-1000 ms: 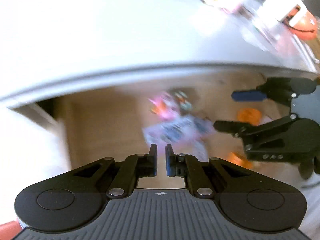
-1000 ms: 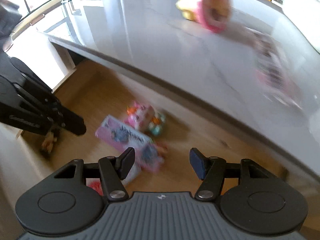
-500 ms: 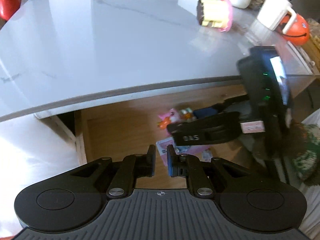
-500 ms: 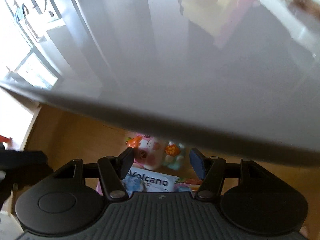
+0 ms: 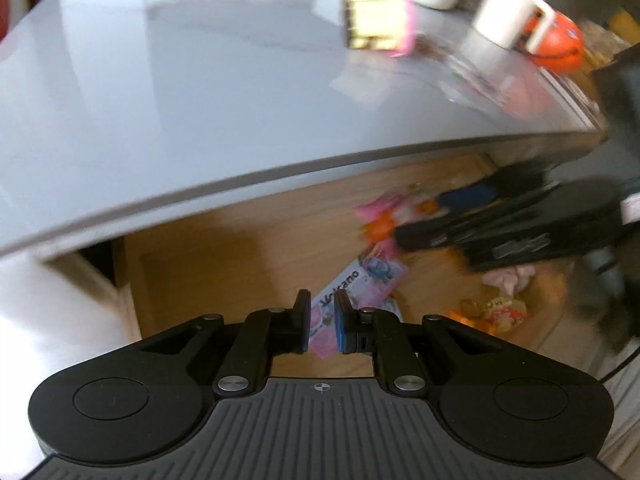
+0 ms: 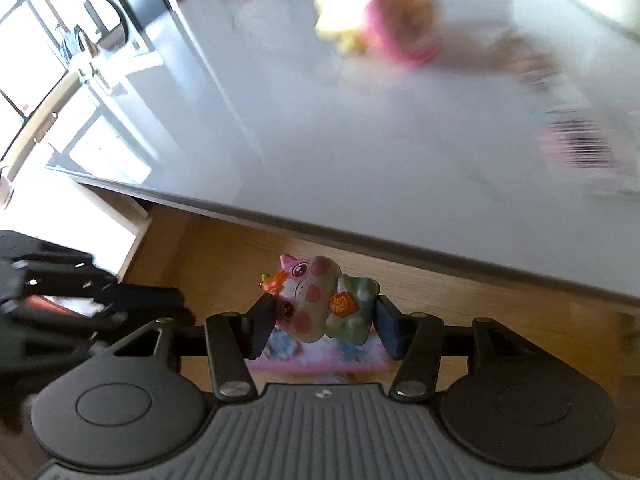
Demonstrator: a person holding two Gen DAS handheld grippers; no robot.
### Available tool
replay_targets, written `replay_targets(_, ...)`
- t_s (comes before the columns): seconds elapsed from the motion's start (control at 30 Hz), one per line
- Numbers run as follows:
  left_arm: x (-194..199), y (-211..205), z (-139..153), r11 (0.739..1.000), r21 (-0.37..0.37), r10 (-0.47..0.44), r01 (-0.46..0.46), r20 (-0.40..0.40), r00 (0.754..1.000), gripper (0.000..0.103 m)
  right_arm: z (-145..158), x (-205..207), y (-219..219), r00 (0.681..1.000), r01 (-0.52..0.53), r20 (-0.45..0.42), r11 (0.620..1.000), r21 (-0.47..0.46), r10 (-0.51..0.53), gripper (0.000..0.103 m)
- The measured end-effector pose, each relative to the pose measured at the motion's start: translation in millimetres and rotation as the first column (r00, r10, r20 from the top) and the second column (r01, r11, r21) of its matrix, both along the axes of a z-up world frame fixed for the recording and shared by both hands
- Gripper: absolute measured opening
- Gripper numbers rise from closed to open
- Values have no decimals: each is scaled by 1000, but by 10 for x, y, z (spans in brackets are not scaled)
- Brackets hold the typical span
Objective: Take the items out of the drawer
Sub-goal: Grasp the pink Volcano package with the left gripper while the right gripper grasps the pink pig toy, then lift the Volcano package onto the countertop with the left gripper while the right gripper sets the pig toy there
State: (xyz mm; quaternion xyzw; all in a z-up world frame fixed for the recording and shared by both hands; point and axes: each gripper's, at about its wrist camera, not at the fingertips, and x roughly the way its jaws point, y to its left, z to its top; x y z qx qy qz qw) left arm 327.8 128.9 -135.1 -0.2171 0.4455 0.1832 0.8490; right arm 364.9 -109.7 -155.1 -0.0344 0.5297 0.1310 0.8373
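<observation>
An open wooden drawer (image 5: 220, 272) sits under a grey countertop (image 5: 200, 100). A pink pig toy pack (image 6: 308, 300) with a green bear on it fills the gap of my right gripper (image 6: 324, 316), whose jaws are closing, both pads against its sides. Under it lies a pink "Volcano" packet (image 6: 320, 356). In the left wrist view that packet (image 5: 360, 284) lies on the drawer floor below my left gripper (image 5: 322, 320), which is nearly shut with only a narrow slit and nothing in it. The right gripper (image 5: 428, 216) appears there blurred, at the pig toy (image 5: 384, 216).
Wrapped sweets (image 5: 492, 312) lie at the drawer's right. On the countertop (image 6: 360, 140) stand a yellow and pink toy (image 5: 376, 24), a white mug (image 5: 508, 16), an orange pumpkin bucket (image 5: 560, 40) and a flat packet (image 6: 580, 148). The counter edge overhangs the drawer's back.
My right gripper has come in around the pig toy and its fingers have narrowed onto it. The left gripper's slit is slightly wider than a second ago; that hand has hardly moved.
</observation>
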Motion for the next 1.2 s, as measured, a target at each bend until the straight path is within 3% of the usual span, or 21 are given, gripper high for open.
replay_targets(0.13,124,-181,-16,986,107,-124,126,-26,992,14,294,-355,-312,992,26,128,996,-82,-15,53)
replay_targets(0.27,360,-343,-60,952,168,-246,255,-75,966,14,349,-637,-624,984,83,163,993,-79,-70,53)
replay_targets(0.43,685,-461,-245,914,146,-354,380,-176,919,18,182,-788,-922,974,173,160,983,-55,-163,53)
replay_targets(0.6,839,-566,-513,885,174,-363,431,-321,875,18,179,-764,-812,961,180,217,983,-28,-170,54)
replay_targets(0.8,881,-602,-643,876,156,-375,456,-373,849,18,128,-801,-928,962,179,211,984,-23,-170,54)
replay_targets(0.83,877,-612,-648,876,150,-380,459,-373,846,19,149,-827,-949,963,181,206,983,-23,-172,54)
replay_targets(0.9,868,-612,-673,873,116,-405,474,-370,836,35,153,-825,-944,964,191,194,981,-23,-183,54)
replay_targets(0.97,853,-585,-673,881,75,-417,468,-347,840,46,160,-821,-970,963,202,184,979,-14,-196,54)
replay_targets(1.03,831,-569,-648,888,77,-404,453,-338,850,44,160,-808,-991,962,214,176,977,-4,-210,54)
replay_targets(1.13,765,-593,-570,880,175,-375,442,-317,871,43,155,-796,-1005,961,223,167,975,1,-221,54)
replay_targets(1.2,746,-599,-586,869,219,-359,444,-338,870,43,145,-792,-1005,962,225,162,974,0,-222,54)
